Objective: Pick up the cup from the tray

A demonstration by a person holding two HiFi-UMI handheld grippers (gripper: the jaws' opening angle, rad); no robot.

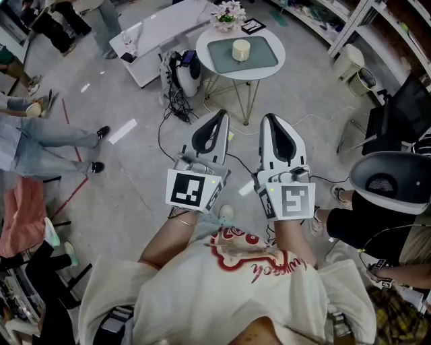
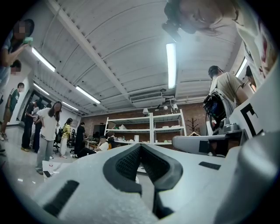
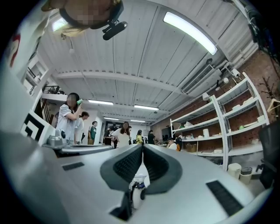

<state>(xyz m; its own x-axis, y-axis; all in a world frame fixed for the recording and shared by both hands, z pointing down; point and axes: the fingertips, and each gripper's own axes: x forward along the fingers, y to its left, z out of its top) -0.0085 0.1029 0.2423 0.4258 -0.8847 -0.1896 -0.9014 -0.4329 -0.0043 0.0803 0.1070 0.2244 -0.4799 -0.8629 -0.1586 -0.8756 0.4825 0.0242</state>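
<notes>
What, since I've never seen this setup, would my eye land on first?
The white left gripper and right gripper, held side by side mid-picture in the head view, both shut and empty. Beyond them stands a round white table with a cream cup on a grey-green tray.

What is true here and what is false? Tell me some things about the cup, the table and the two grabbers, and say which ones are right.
1. The cup stands on the tray on the round table. True.
2. The right gripper holds the cup. False: its jaws are shut on nothing, and it is well short of the table.
3. The left gripper has its jaws together. True.
4. The flowers stand inside the tray. False: they are outside it, at the table's far edge.
</notes>
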